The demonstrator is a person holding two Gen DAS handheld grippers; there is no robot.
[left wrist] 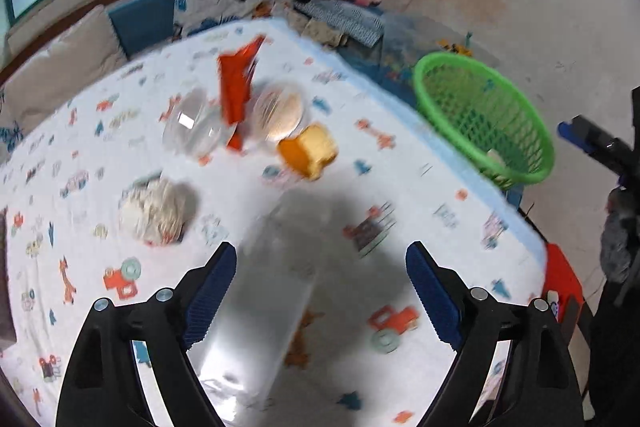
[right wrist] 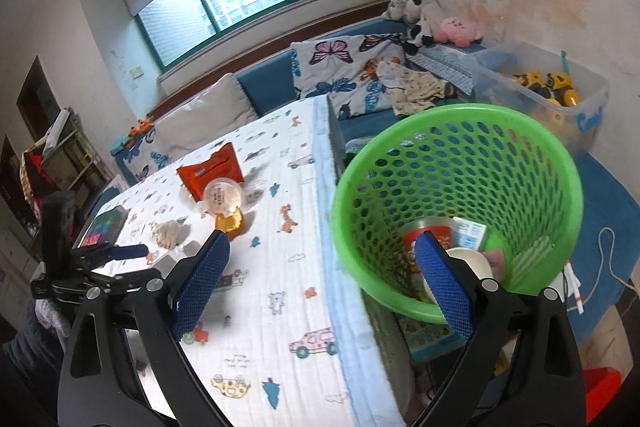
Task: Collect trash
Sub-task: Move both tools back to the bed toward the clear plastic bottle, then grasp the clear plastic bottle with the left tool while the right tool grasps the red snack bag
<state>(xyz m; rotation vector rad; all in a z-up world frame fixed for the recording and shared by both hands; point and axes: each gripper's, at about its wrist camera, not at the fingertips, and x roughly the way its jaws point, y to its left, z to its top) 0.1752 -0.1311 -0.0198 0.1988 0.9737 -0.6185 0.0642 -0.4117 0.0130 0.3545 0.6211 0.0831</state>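
My left gripper (left wrist: pixel 320 291) is open over the table, and a clear plastic bottle (left wrist: pixel 272 291) lies between its fingers, blurred. Beyond it lie a crumpled paper ball (left wrist: pixel 154 209), a yellow-orange piece (left wrist: pixel 308 151), two clear plastic cups (left wrist: pixel 194 127) and a red wrapper (left wrist: pixel 236 87). The green mesh basket (left wrist: pixel 484 115) stands off the table's right edge. My right gripper (right wrist: pixel 322 279) is open and empty, between the table edge and the basket (right wrist: pixel 460 203), which holds a red cup (right wrist: pixel 426 231), a white bowl and cartons. The left gripper also shows in the right wrist view (right wrist: pixel 132 251).
The table has a white cartoon-print cloth (right wrist: pixel 276 291). A dark tablet (right wrist: pixel 106 223) lies at its far left. A blue sofa with cushions and plush toys stands behind. A clear bin with yellow toys (right wrist: pixel 548 91) sits behind the basket.
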